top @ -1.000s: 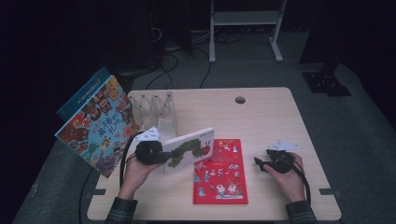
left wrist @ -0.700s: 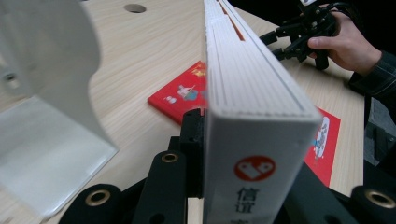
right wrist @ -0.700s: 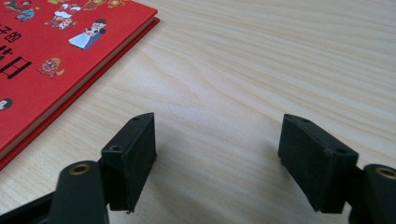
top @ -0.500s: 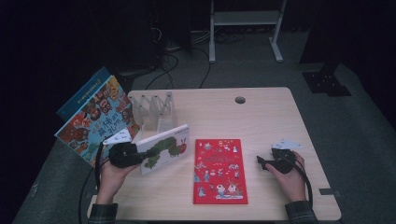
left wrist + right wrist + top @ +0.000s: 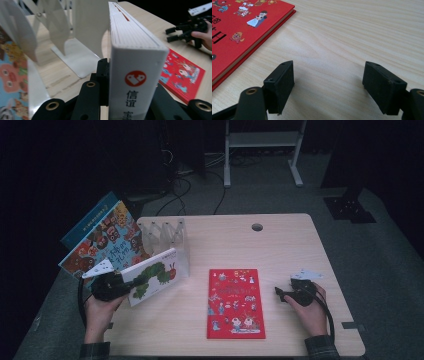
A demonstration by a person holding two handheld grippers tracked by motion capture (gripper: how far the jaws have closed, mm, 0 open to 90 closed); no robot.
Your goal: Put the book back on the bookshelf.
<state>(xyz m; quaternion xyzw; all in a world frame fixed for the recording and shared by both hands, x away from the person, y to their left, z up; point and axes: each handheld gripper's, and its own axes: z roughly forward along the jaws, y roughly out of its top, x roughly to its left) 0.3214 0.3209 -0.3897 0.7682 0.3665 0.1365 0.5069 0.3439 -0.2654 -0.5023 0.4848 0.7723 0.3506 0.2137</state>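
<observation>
From the high view, the left gripper [image 5: 125, 287] is pinching a white caterpillar book [image 5: 152, 276] at the table's [image 5: 280, 240] left edge beside the white rack [image 5: 167, 237], its length slanting up-right.

In the left gripper view, its thick white spine [image 5: 137, 82] is pointing away, clamped.

In the right gripper view, the right gripper [image 5: 328, 86] is resting spread, having just been opening, nothing between, near the red book [image 5: 239, 27].

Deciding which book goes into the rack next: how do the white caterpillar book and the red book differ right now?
The white caterpillar book is clamped in the left gripper, tilted beside the white rack; the red book lies flat on the table, ungripped, left of the open right gripper. Both are illustrated children's books.
</observation>
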